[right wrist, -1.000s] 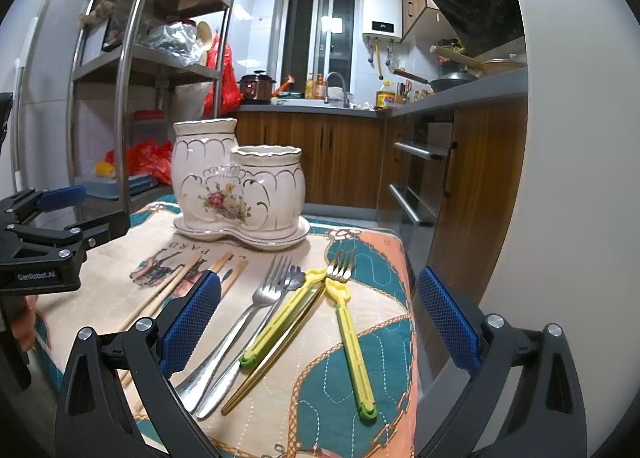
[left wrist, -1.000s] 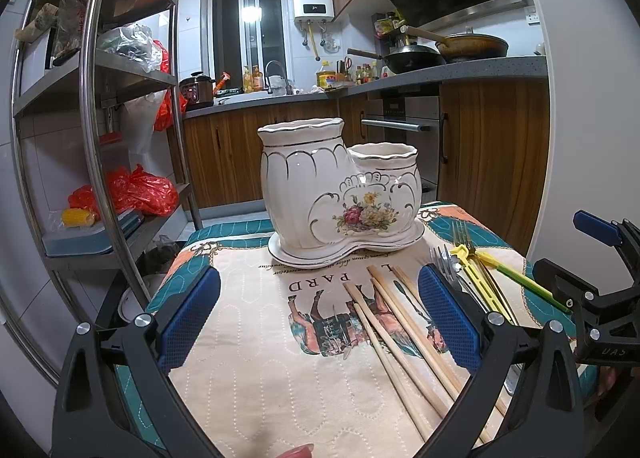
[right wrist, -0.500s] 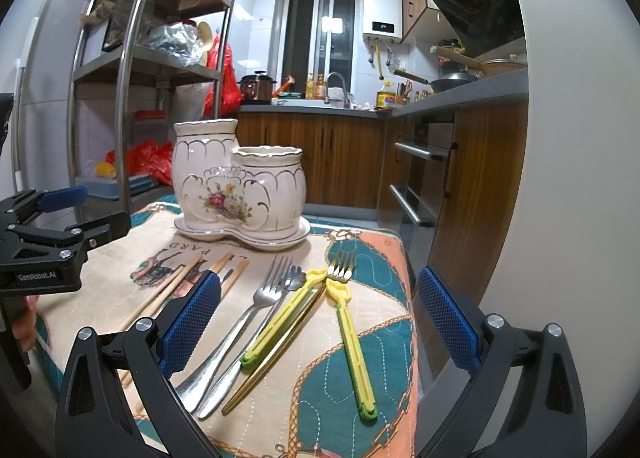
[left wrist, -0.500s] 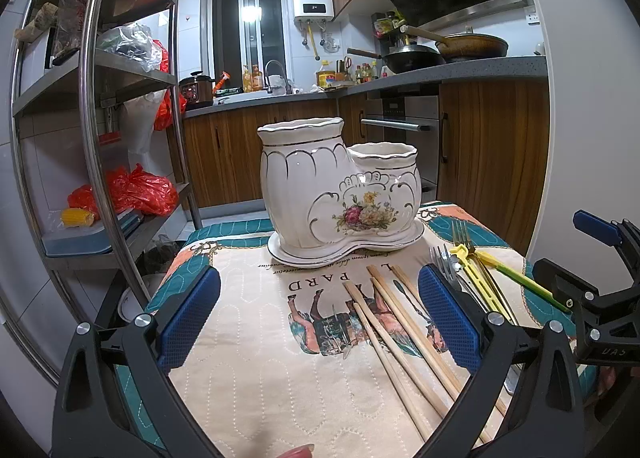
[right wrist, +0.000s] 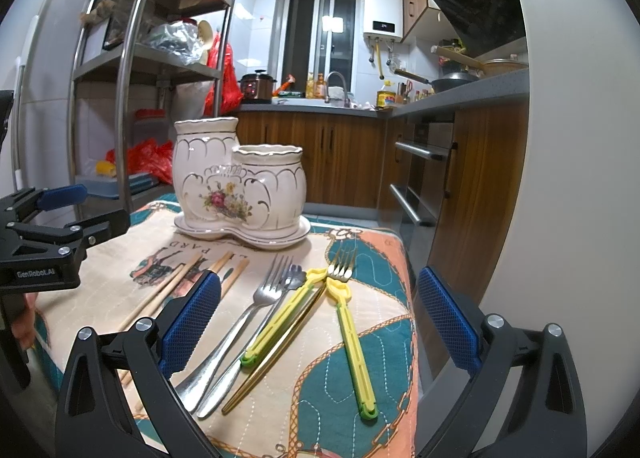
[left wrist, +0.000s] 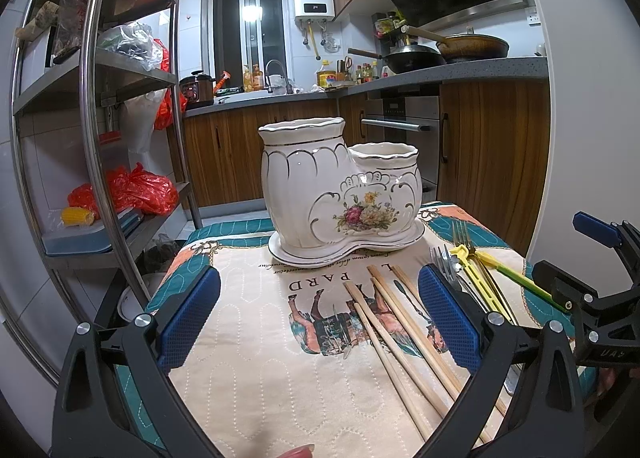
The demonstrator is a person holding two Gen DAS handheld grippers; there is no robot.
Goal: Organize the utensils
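White china is what I see first through my left camera: the holder (left wrist: 340, 194) with two cups stands at the far end of the cloth (left wrist: 248, 338), and both cups look empty from here. My left tongs (left wrist: 318, 322) are spread wide with nothing in them, hanging just over the cloth. The chopsticks (left wrist: 400, 322) lie loose in a bunch, running under my right blue pad (left wrist: 448, 322), so they sit to the right side of the tongs and not in the middle. If I close now, I think I would pinch air or just push the sticks so they roll apart. They are thin and round, so I could grab only one, or it could slip. Through my right camera, my right tongs (right wrist: 318, 322) are wide open too and hold nothing. Two metal forks (right wrist: 256, 306), a yellow-handled fork (right wrist: 352, 334), another yellow-handled piece (right wrist: 280, 318) and a gold one (right wrist: 276, 354) lie between the pads, touching and crossing. I could pick up two at once, or knock the far yellow one off the edge, since it lies near it. The holder is well beyond them, so a tall fork could bump its rim and tip it.
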